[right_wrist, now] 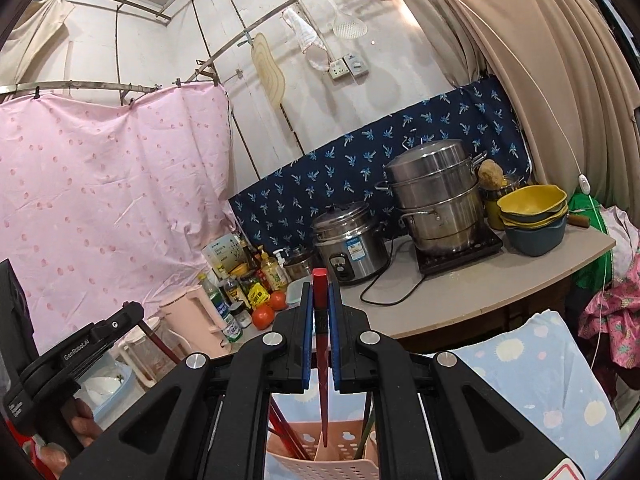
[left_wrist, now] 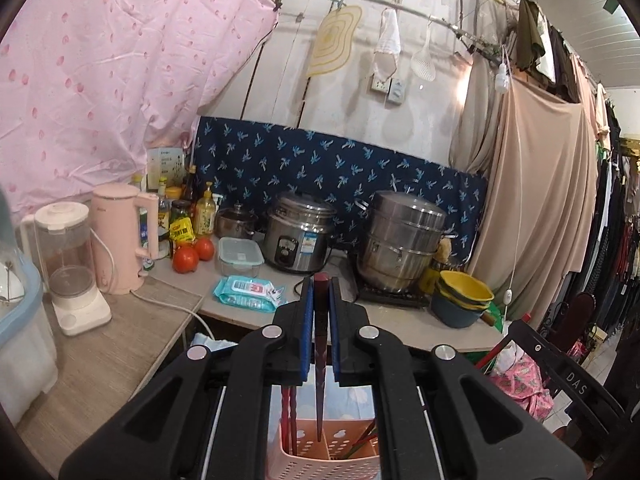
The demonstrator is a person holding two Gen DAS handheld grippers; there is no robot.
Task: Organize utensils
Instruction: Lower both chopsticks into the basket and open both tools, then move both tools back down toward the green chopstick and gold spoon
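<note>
My left gripper (left_wrist: 321, 294) is shut on a dark red chopstick (left_wrist: 320, 368) that hangs point-down, its tip just inside a pink perforated utensil holder (left_wrist: 320, 454). My right gripper (right_wrist: 320, 300) is shut on a brighter red chopstick (right_wrist: 322, 392), tip down in the same holder (right_wrist: 316, 462). The holder has compartments. Red chopsticks (left_wrist: 289, 420) lean in its left compartment and a green utensil (left_wrist: 362, 442) in its right. The left gripper's body (right_wrist: 76, 356), with a hand on it, shows at the left of the right wrist view.
The holder stands on a light blue patterned cloth (right_wrist: 532, 372). Behind is a counter (left_wrist: 400, 326) with a rice cooker (left_wrist: 301, 238), steamer pot (left_wrist: 404, 240), stacked bowls (left_wrist: 462, 294), wipes pack (left_wrist: 250, 290), tomatoes (left_wrist: 186, 258), pink kettle (left_wrist: 120, 236), blender (left_wrist: 72, 256) and bottles.
</note>
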